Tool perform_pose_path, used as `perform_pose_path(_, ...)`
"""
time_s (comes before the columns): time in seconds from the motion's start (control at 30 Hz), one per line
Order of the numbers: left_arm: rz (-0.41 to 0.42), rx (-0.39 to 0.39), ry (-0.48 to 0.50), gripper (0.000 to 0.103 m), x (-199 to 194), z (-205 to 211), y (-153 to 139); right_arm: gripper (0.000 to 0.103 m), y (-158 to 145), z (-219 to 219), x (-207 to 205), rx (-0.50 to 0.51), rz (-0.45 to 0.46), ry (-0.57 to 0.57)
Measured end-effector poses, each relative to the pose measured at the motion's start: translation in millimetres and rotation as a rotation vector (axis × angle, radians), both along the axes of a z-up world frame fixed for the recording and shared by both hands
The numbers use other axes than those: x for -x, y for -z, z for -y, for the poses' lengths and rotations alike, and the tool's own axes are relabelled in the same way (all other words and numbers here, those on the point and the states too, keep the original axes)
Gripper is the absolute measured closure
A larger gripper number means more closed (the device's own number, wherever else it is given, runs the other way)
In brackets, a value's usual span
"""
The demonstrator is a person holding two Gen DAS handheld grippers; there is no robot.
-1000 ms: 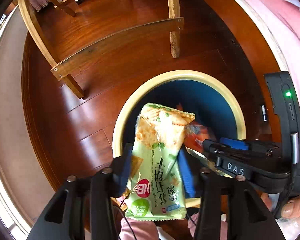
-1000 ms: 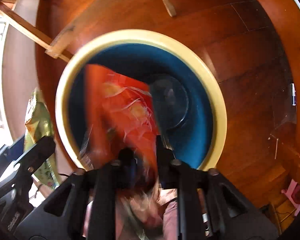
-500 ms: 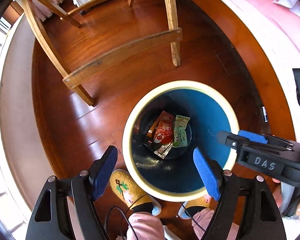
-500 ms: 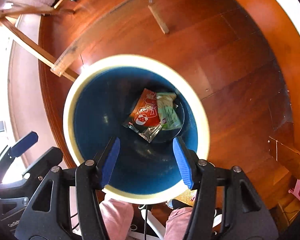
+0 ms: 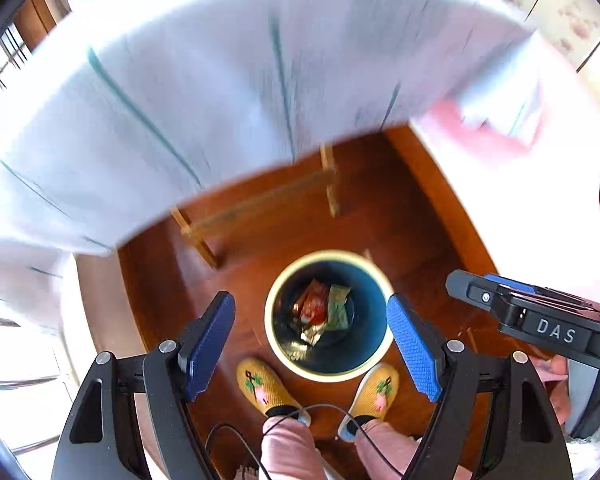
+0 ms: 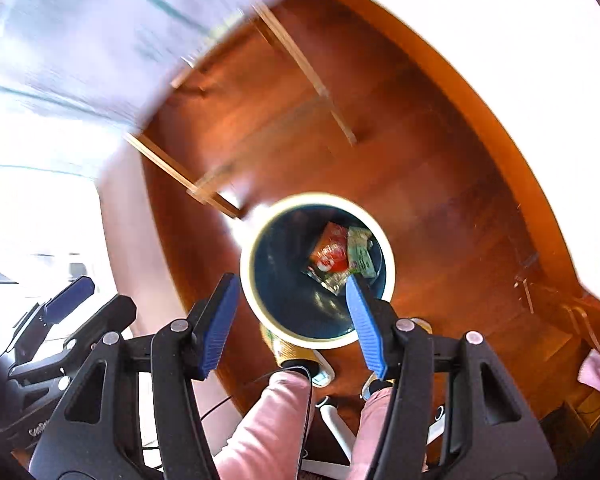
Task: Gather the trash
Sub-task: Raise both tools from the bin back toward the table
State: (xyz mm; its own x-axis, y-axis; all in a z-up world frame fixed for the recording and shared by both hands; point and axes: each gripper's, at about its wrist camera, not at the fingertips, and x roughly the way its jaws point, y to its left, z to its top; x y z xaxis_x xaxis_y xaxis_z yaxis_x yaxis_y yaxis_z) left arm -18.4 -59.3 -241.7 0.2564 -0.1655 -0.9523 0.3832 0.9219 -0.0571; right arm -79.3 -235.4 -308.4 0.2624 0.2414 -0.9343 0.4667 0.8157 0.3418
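Observation:
A round trash bin point(image 5: 274, 342) with a cream rim and blue inside stands on the wood floor far below. A red snack wrapper point(image 5: 313, 304) and a green one point(image 5: 337, 309) lie at its bottom; both also show in the right wrist view, the red wrapper point(image 6: 332, 254) and the green wrapper point(image 6: 360, 254). My left gripper point(image 5: 312, 342) is open and empty, high above the bin. My right gripper point(image 6: 290, 312) is open and empty, also high above the bin point(image 6: 260, 300). The right gripper shows in the left wrist view point(image 5: 532, 312).
A table with a pale striped cloth point(image 5: 180, 100) fills the upper left, blurred. Wooden chair legs point(image 5: 260, 204) stand on the floor behind the bin. The person's yellow slippers point(image 5: 266, 386) are beside the bin. A bright pink-white surface point(image 5: 540, 200) lies to the right.
A second ago both grippers held wrappers over the bin; both opened and the wrappers fell in. Since then both grippers have risen well above the bin, bringing the tablecloth into view.

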Motion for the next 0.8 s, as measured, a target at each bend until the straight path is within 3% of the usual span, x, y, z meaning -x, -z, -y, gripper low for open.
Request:
perform_pose_path(0.1, 0.057, 0.007, -0.006, 0.023, 2, 1, -51, 0.042, -53, 1, 1, -0.020, 0.048, -0.006)
perform_pose_path(0.43, 0.248, 0.043, -0.060, 0.023, 11, -5, -206, 0.035, -212, -10, -3, 0.058, 0.286, -0.134)
perform_pose_path(0.67, 0.356, 0.022, -0.147, 0.023, -1, -19, -288, 0.033, -299, -21, -15, 0.070, 0.449, -0.208)
perform_pose_path(0.8, 0.376, 0.021, -0.198, 0.023, -9, -35, -323, 0.033, -340, -25, -30, 0.081, 0.503, -0.257)
